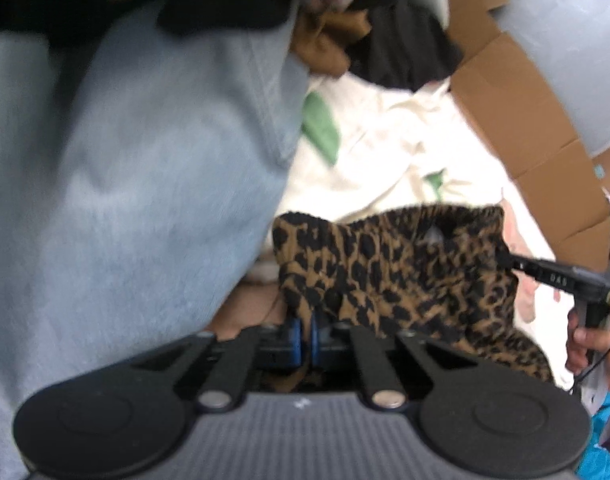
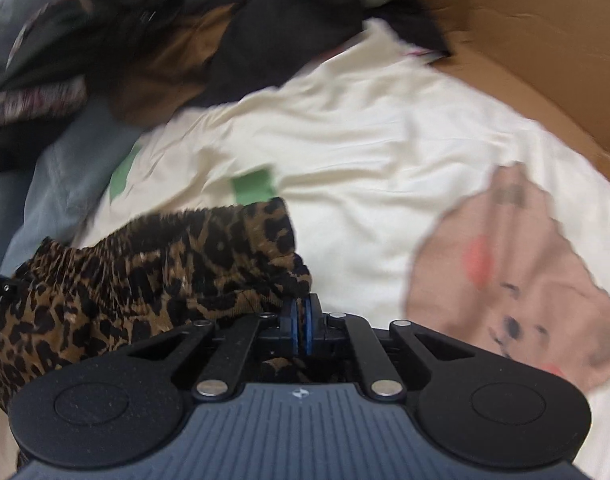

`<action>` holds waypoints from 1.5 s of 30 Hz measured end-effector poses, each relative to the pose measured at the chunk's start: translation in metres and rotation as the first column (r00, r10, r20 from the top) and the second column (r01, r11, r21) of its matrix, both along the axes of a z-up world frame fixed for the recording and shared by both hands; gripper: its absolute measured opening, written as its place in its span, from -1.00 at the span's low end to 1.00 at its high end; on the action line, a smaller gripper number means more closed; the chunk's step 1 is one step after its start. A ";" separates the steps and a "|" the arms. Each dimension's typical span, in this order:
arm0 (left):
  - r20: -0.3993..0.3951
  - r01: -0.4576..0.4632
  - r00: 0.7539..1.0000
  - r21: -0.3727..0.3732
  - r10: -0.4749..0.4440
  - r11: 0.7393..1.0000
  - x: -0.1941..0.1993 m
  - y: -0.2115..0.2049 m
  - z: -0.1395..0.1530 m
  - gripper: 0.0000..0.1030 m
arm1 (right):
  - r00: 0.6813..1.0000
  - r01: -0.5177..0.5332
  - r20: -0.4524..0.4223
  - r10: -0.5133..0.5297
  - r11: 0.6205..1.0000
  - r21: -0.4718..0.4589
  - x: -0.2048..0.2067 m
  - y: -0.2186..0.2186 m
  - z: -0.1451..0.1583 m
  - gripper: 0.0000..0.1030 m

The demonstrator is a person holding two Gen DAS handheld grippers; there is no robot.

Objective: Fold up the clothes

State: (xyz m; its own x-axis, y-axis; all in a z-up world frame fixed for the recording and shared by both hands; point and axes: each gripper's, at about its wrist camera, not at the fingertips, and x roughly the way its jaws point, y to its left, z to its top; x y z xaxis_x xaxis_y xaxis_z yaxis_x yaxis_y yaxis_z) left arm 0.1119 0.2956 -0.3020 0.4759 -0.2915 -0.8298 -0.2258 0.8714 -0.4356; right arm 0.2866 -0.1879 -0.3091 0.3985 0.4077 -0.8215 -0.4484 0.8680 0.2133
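Cream sheet (image 2: 365, 128): largest item, spread under everything; green patches and a pink cartoon-face print (image 2: 517, 272) at right in right-wrist view.
Lt blue garment (image 1: 125, 180): big, soft, fills left of left-wrist view; lies just beside the leopard piece, overlapping the sheet edge.
Cardboard box (image 1: 517, 112): open flaps, far right of the sheet; brown wall also runs along upper right in right-wrist view.
Clothes heap (image 2: 153, 52): dark, tan and patterned pieces piled at the far end of the sheet; blurred, single items can't be told apart.
Leopard-print garment (image 1: 405, 272): brown w/ black spots, gathered waistband along top edge; bunched, stretched between both tools above the cream sheet.
Left hand-held gripper (image 1: 304, 334): blue pads pressed together, pinching the leopard fabric at its left corner.
Right hand-held gripper (image 2: 301, 330): pads closed tight on the fabric's right corner; in left-wrist view its black tip meets the far end of the waistband.
Person's hand (image 1: 585, 344): fingers round the right tool's grip, lower right edge of left-wrist view.
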 end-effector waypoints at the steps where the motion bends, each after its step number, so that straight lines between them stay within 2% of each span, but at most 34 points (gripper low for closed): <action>1: 0.021 0.012 1.000 0.005 -0.012 1.000 0.002 -0.002 0.008 -0.91 | 1.000 0.027 0.009 -0.027 1.000 0.001 -0.004 -0.008 0.005 -0.98; 5: 0.105 0.100 0.989 0.043 -0.104 0.994 0.016 -0.019 0.039 -0.91 | 0.994 0.112 0.011 -0.112 0.993 0.024 -0.022 -0.040 0.021 -0.98; 11: 0.193 0.221 0.952 0.104 -0.238 0.970 0.044 -0.060 0.080 -0.91 | 0.977 0.212 0.013 -0.213 0.976 0.050 -0.046 -0.086 0.039 -0.99; 16: 0.252 0.323 0.906 0.112 -0.341 0.940 0.056 -0.100 0.108 -0.92 | 0.963 0.267 0.032 -0.268 0.963 0.028 -0.062 -0.117 0.064 -0.99; 21: 0.284 0.403 0.862 0.120 -0.421 0.907 0.061 -0.139 0.136 -0.92 | 0.967 0.247 0.070 -0.247 0.969 -0.004 -0.083 -0.141 0.103 -0.99; 23: 0.301 0.310 0.895 0.116 -0.331 0.944 0.059 -0.153 0.151 -0.93 | 0.962 0.259 0.091 -0.258 0.966 -0.005 -0.094 -0.153 0.121 -0.99; 24: 0.307 0.304 0.894 0.122 -0.327 0.945 0.057 -0.160 0.159 -0.93 | 0.959 0.266 0.102 -0.264 0.964 -0.004 -0.099 -0.158 0.129 -0.99; 33: 0.371 0.369 0.837 0.161 -0.403 0.915 0.025 -0.213 0.238 -0.93 | 0.930 0.313 0.202 -0.306 0.950 0.001 -0.163 -0.198 0.212 -0.99; 39: 0.444 0.351 0.800 0.197 -0.403 0.915 -0.014 -0.234 0.301 -0.93 | 0.884 0.366 0.314 -0.347 0.931 -0.003 -0.217 -0.205 0.285 -0.99; 45: 0.531 0.331 0.743 0.239 -0.408 0.913 -0.061 -0.256 0.370 -0.93 | 0.829 0.407 0.415 -0.375 0.913 0.013 -0.277 -0.208 0.358 -0.99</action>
